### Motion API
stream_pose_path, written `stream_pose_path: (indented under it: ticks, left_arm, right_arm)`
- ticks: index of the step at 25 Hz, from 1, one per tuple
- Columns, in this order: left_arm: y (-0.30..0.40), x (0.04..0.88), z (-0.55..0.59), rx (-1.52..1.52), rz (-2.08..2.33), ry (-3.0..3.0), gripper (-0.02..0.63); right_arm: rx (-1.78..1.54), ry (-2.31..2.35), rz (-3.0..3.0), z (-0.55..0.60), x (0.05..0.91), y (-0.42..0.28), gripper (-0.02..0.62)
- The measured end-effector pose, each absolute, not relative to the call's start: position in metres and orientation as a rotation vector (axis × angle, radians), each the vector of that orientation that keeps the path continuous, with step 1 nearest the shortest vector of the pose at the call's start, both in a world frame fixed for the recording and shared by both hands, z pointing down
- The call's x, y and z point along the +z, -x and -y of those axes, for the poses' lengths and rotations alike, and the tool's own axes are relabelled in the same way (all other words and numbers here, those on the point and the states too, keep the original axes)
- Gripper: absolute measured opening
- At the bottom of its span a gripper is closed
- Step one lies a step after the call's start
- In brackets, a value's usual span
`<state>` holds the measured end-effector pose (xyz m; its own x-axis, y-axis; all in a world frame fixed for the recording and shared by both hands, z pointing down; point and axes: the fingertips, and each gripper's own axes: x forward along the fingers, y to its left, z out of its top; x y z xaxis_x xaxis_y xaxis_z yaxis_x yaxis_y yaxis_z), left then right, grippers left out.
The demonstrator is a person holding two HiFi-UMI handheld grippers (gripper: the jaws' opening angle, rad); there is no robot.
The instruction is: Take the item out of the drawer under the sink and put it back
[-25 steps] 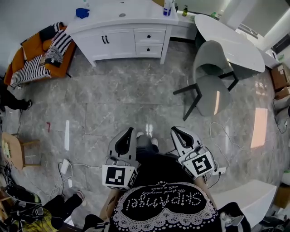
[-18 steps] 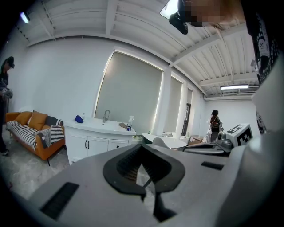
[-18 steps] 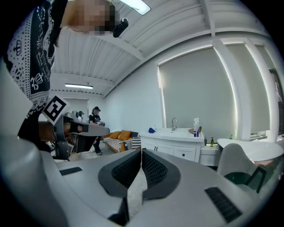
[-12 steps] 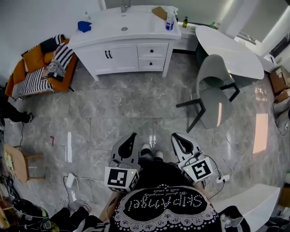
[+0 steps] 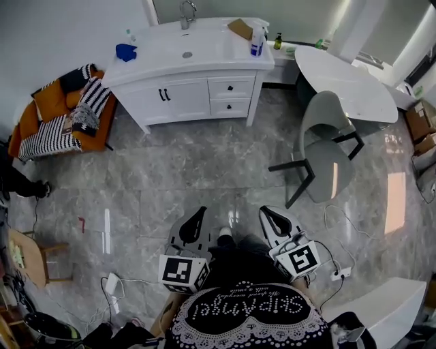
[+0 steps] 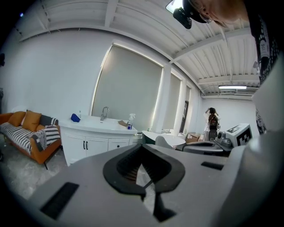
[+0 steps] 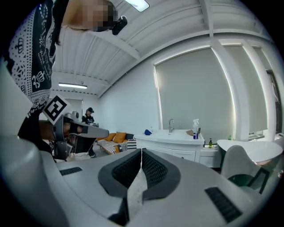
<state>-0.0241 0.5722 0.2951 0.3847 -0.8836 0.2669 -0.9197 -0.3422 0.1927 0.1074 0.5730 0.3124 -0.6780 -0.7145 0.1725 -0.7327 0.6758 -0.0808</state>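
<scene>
Drawers (image 5: 230,87) under the sink (image 5: 187,53) are both closed, two of them one above the other on the right side of the white cabinet (image 5: 178,99), so the item cannot be seen from where I stand. The cabinet is at the far end of the room, well apart from me, with grey stone floor (image 5: 191,170) between us. My left gripper (image 5: 199,211) and my right gripper (image 5: 267,210) are held in front of my body, side by side, both pointing toward the cabinet. In the left gripper view the two black pads meet at the tip and nothing is between them; in the right gripper view the pads are also pressed together and hold nothing. On the counter I see a faucet (image 5: 185,12) behind the sink, a blue cloth (image 5: 125,52) at the left end, a spray bottle (image 5: 256,41) at the right end, and beside the bottle a flat brown thing (image 5: 240,28), maybe cardboard, but it is too small to be sure. To the right stands a white oval table (image 5: 344,75) with a grey chair (image 5: 323,146) near it. To the left of the cabinet is an orange sofa (image 5: 61,112) with striped cushions.
</scene>
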Motion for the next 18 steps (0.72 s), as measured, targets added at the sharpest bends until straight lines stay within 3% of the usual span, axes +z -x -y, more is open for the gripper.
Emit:
stream_pose_path:
  ticks: [18]
  left_arm:
    - [0.034,0.312,-0.541,0.188,1.589,-2.261,0.005]
  right_arm:
    - [0.254,-1.156,2.739,-0.534,0.328,-0.095,0.018]
